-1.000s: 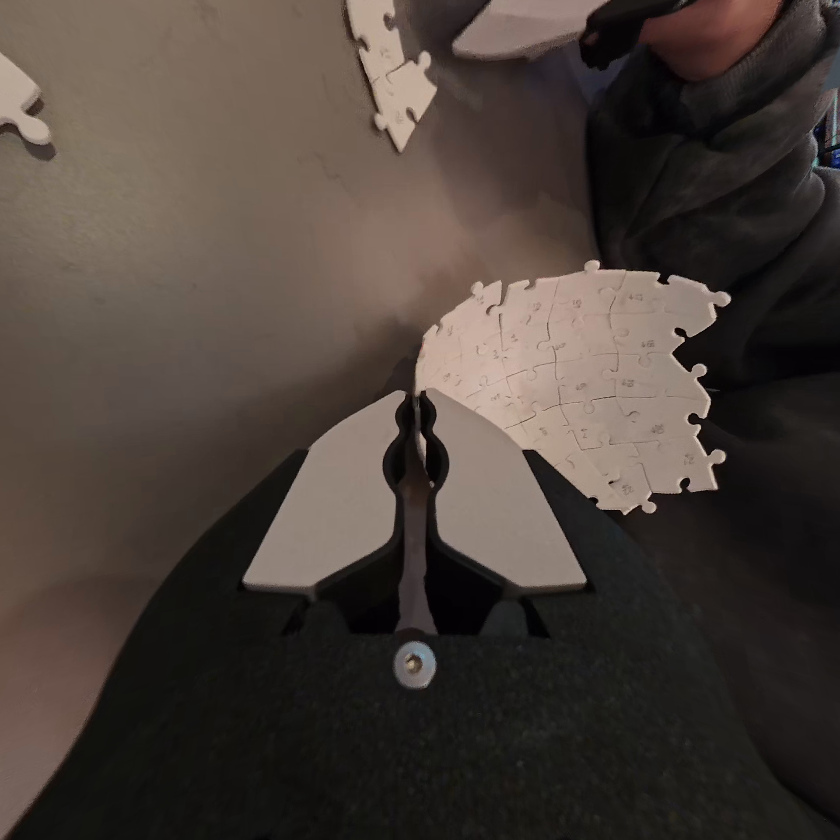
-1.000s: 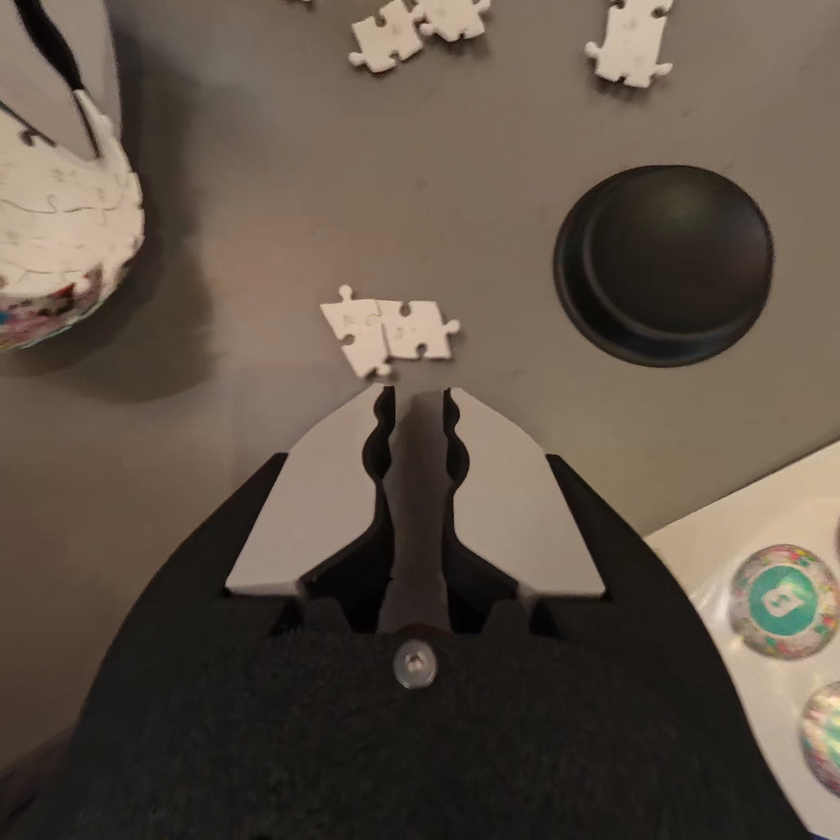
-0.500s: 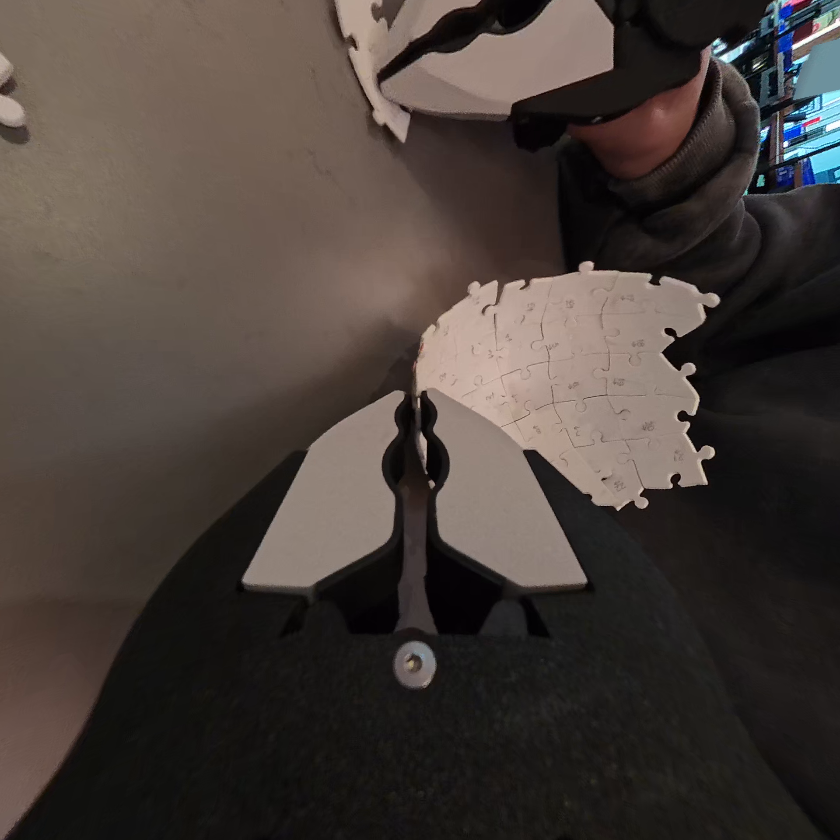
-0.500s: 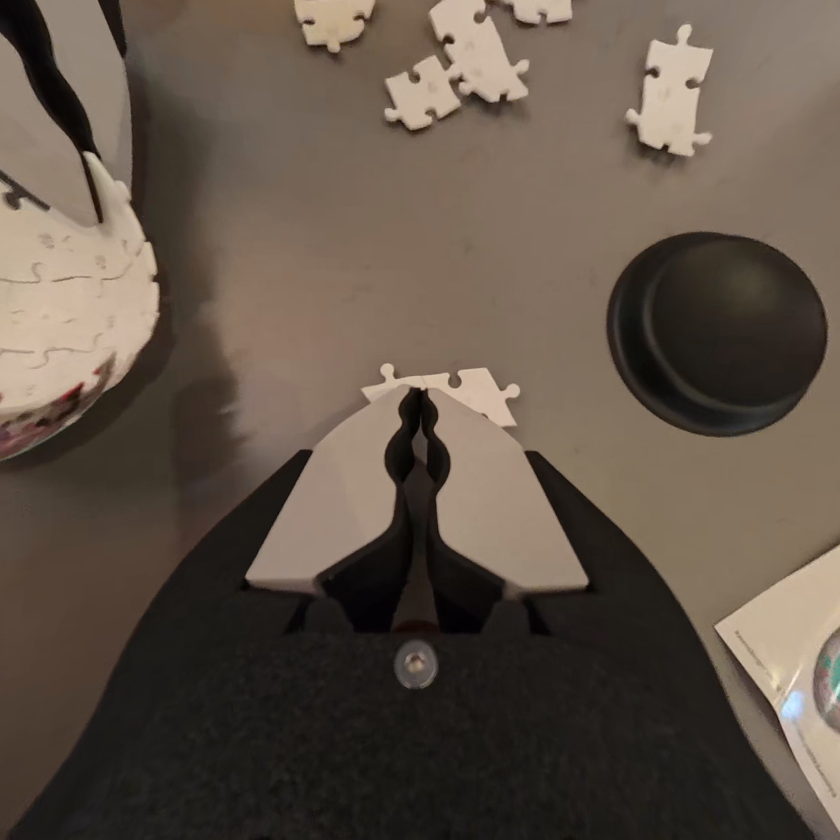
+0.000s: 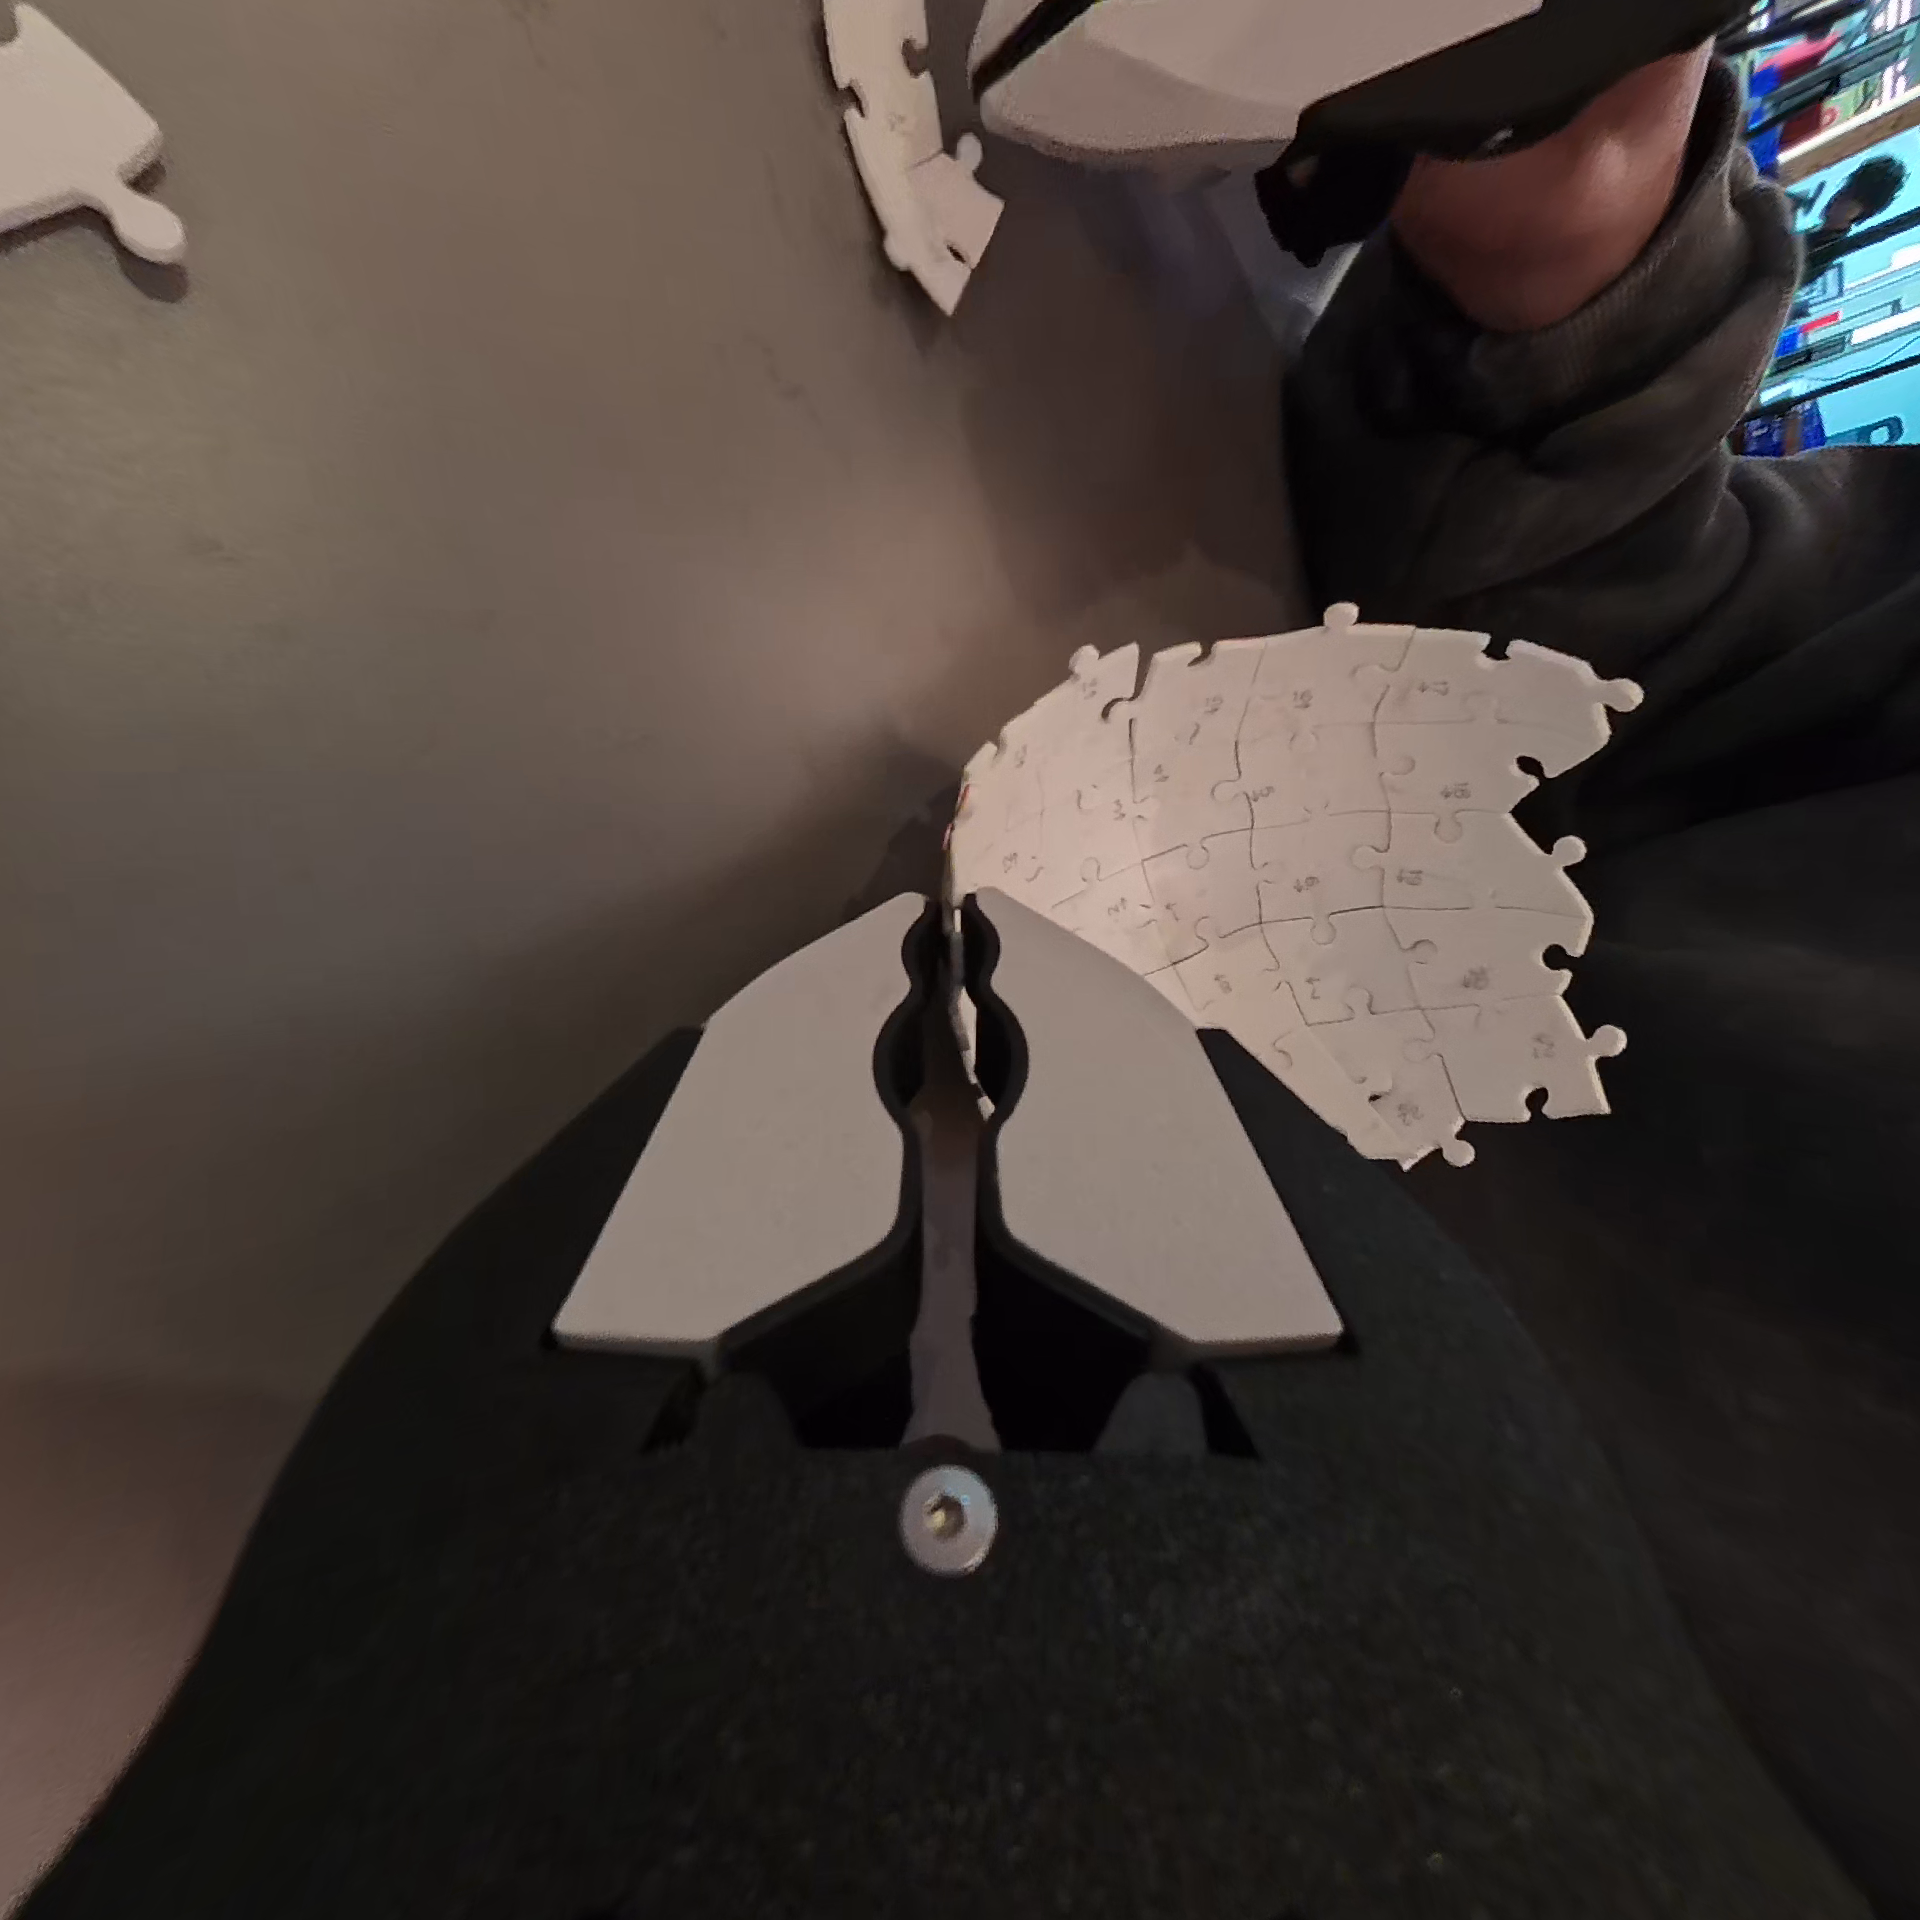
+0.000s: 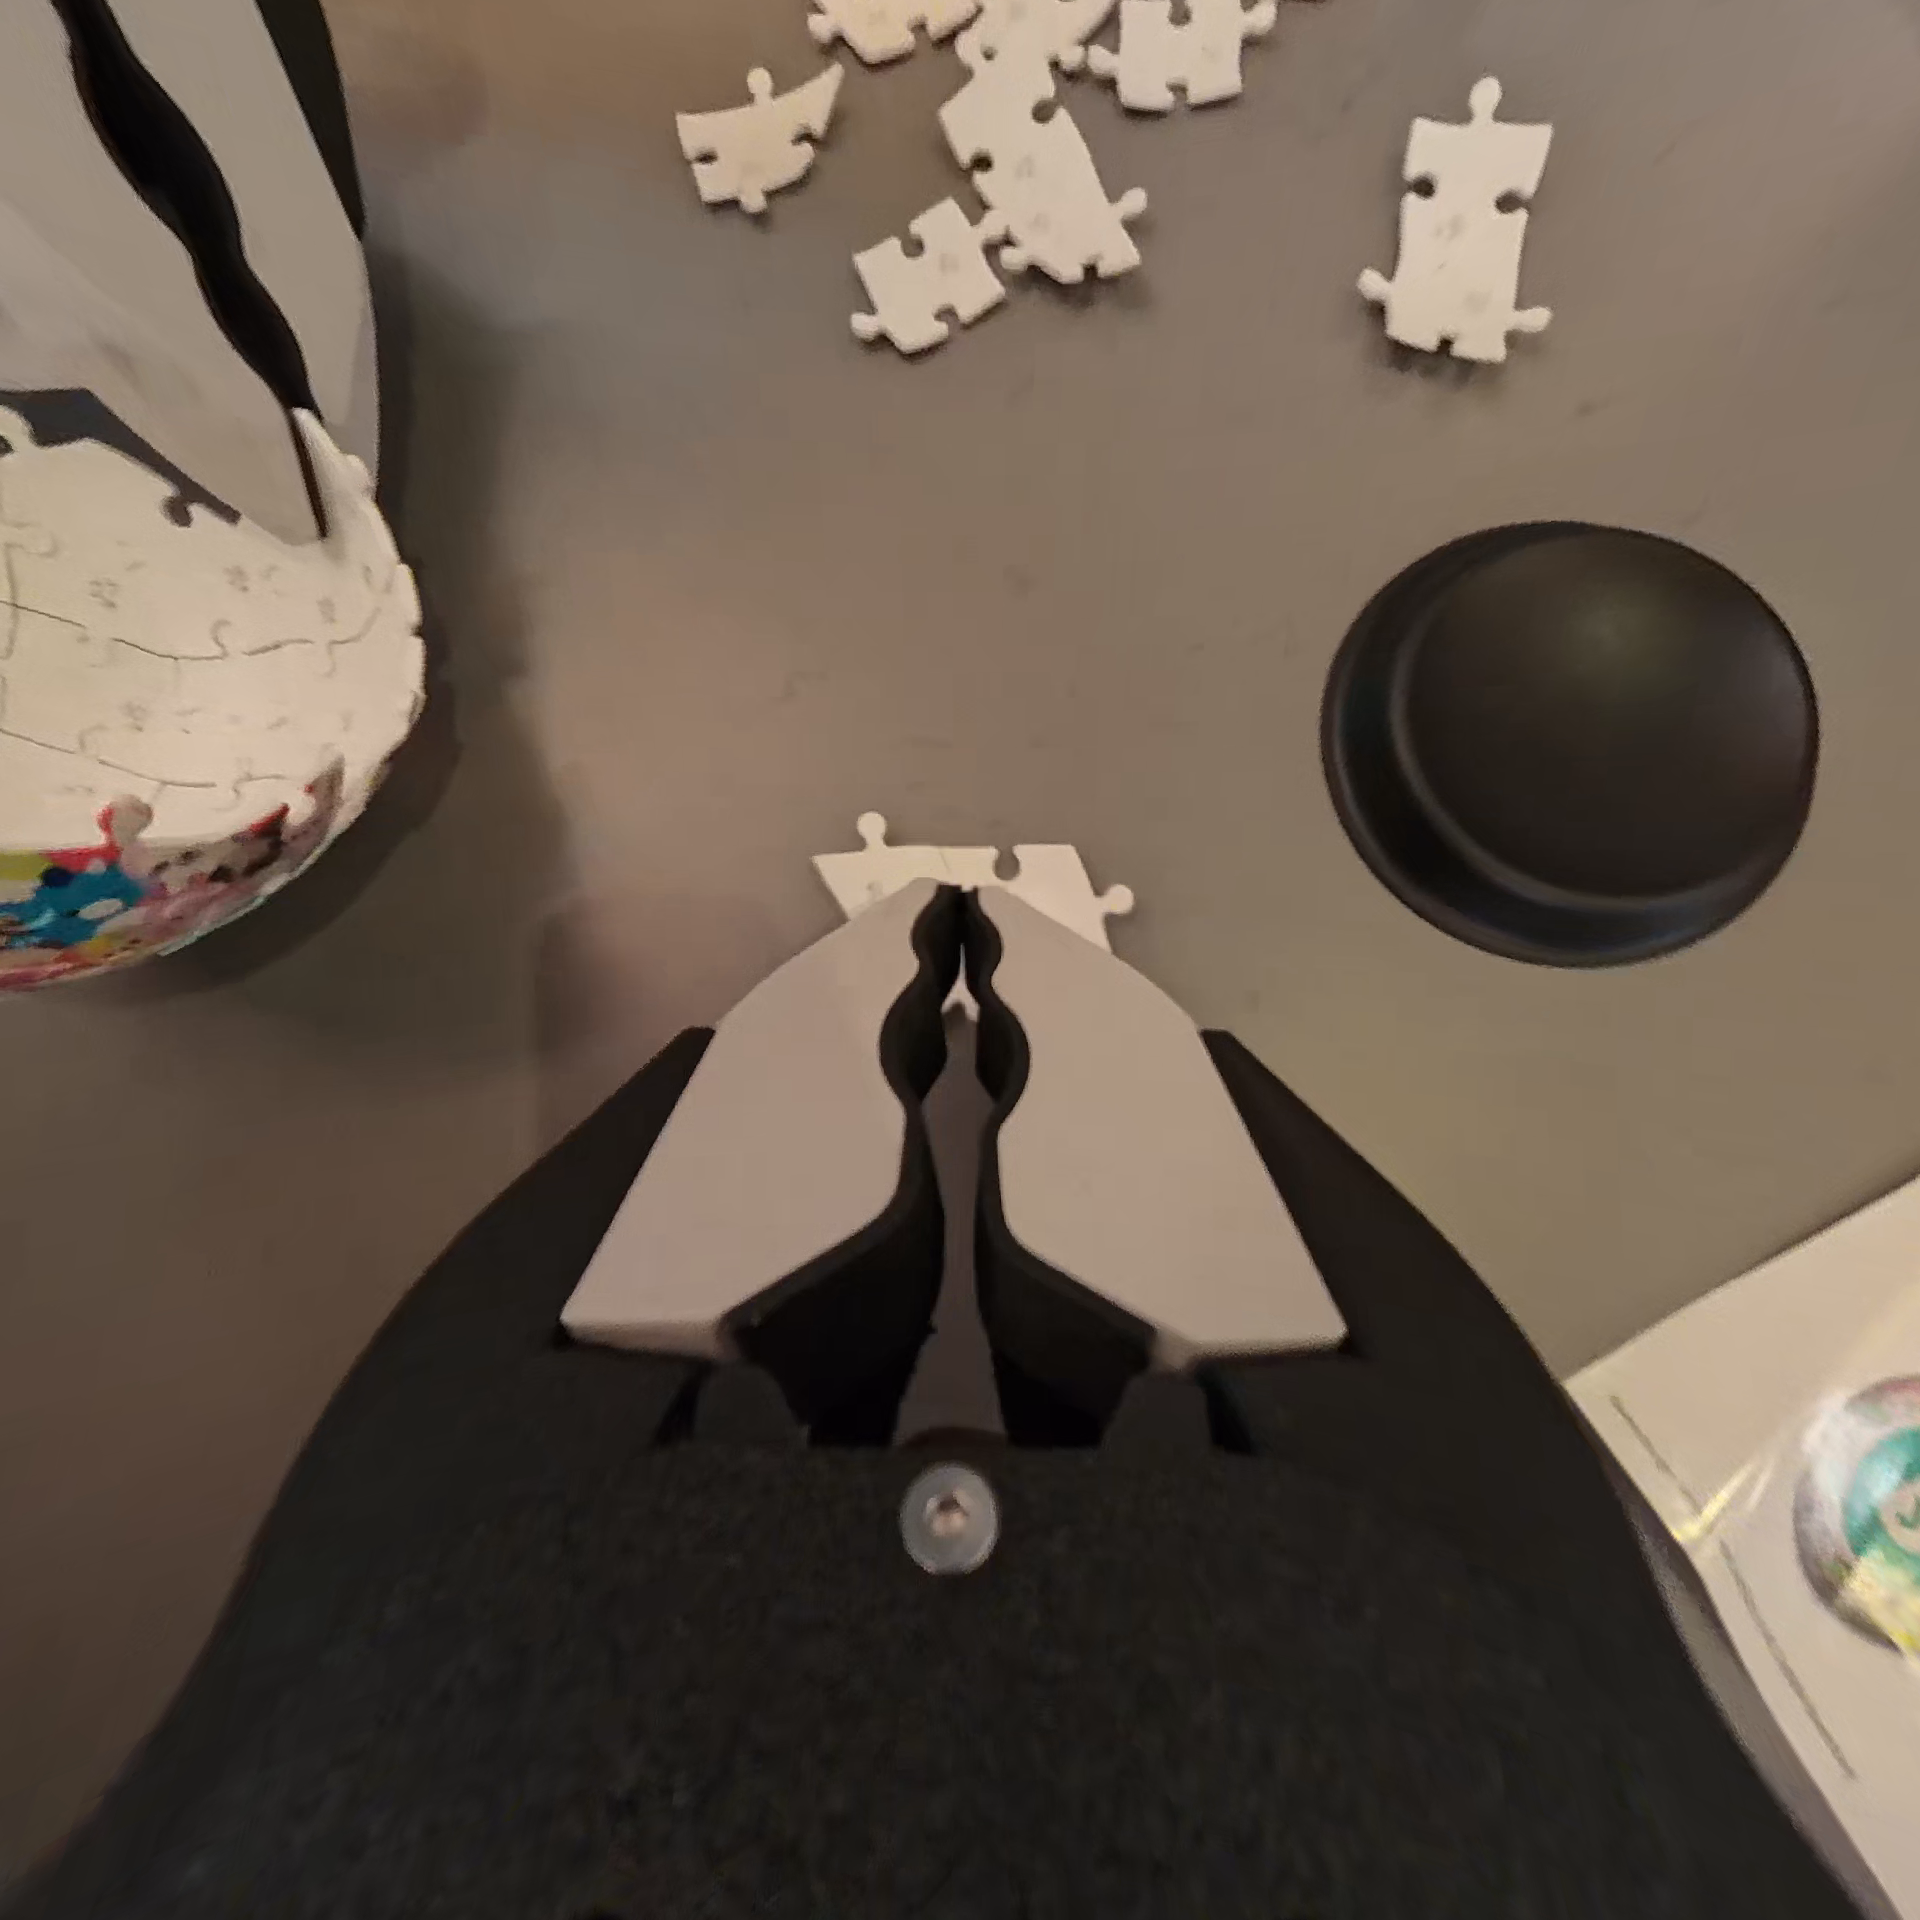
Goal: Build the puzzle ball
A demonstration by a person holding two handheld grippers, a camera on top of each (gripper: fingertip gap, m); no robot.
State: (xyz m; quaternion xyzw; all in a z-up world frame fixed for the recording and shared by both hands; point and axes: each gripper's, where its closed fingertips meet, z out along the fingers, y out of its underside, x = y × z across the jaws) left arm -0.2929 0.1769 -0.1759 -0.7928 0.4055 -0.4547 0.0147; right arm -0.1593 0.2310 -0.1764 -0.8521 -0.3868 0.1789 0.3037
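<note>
Matt grey table (image 6: pixel 727 623), glossy black dome (image 6: pixel 1569 743).

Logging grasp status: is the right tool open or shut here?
Shut. The right tool has its tips pinched on the joined two-piece puzzle section, which shows white between and beyond them.

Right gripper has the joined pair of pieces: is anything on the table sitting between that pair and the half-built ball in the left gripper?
Nothing visible does. The right gripper is shut on the joined pair; the partial ball, held by the left gripper, lies to its left across bare grey table. The black stand and loose pieces sit on other sides.
</note>
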